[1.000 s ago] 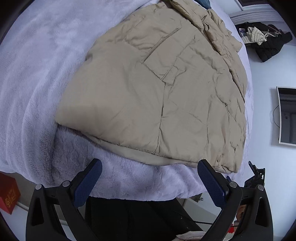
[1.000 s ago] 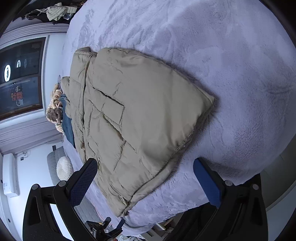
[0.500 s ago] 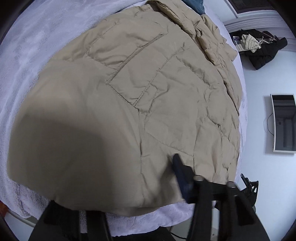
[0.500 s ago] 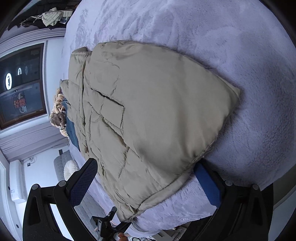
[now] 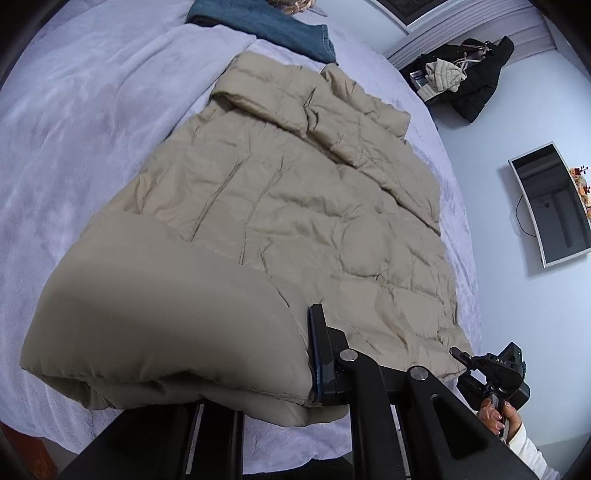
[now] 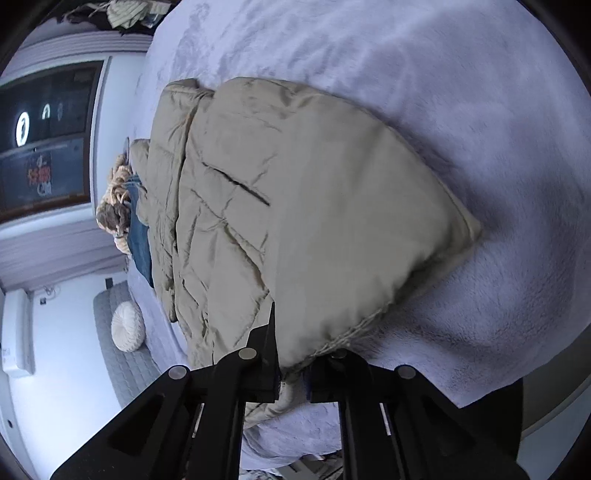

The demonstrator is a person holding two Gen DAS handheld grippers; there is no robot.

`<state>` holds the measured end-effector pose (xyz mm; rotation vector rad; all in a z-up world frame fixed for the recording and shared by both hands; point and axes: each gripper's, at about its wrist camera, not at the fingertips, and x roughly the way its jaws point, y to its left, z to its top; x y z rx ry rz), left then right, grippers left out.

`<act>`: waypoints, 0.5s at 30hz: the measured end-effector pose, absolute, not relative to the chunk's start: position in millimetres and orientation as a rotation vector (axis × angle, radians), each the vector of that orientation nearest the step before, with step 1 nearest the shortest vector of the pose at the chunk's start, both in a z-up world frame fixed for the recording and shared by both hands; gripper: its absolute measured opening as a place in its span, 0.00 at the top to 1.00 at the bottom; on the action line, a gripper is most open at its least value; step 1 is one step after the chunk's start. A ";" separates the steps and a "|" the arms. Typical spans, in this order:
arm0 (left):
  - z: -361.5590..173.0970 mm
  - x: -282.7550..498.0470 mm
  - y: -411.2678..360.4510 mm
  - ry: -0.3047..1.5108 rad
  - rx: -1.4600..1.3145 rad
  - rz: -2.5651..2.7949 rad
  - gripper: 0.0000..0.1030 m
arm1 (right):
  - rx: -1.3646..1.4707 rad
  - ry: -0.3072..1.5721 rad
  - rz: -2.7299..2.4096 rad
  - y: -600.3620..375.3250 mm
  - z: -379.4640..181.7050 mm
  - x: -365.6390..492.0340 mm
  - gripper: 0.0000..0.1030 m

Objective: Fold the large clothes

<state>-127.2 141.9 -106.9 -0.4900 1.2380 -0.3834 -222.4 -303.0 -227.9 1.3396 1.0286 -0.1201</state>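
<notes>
A beige quilted jacket (image 5: 295, 206) lies spread on a bed under a lavender fleece blanket (image 5: 92, 110). My left gripper (image 5: 306, 343) has the near hem corner between its jaws, which are closing; the blue pad presses the fabric, and the other finger is hidden under it. That corner is lifted and bulges toward the camera. In the right wrist view the jacket (image 6: 295, 203) fills the middle, and my right gripper (image 6: 291, 354) is shut on the other near hem corner. The right gripper (image 5: 491, 369) also shows in the left wrist view, with a hand (image 5: 495, 413) behind it.
Folded blue jeans (image 5: 273, 29) lie at the bed's far end. Dark clothes (image 5: 476, 85) are heaped beyond the bed, and a screen (image 5: 550, 206) hangs on the wall. A round white cushion (image 6: 127, 325) sits on a grey seat. The blanket (image 6: 406, 55) lies bare beside the jacket.
Both grippers went from wide open to closed on the jacket's near hem. The left one moved in over the hem and rose, lifting its corner.
</notes>
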 end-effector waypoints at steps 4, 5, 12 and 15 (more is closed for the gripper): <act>-78.0 -110.8 143.8 1.176 -0.467 -0.363 0.85 | 1.185 1.046 -0.085 -305.9 -192.8 -197.0 0.92; -70.0 -105.2 143.4 1.157 -0.468 -0.359 0.85 | 1.140 1.051 -0.080 -306.2 -182.9 -188.9 0.92; -17.0 -53.3 126.5 1.018 -0.435 -0.331 0.85 | 0.879 0.997 -0.013 -310.4 -112.3 -124.8 0.93; 7.1 -19.7 114.7 0.959 -0.398 -0.322 0.85 | 0.772 0.967 0.021 -311.2 -81.6 -88.2 0.93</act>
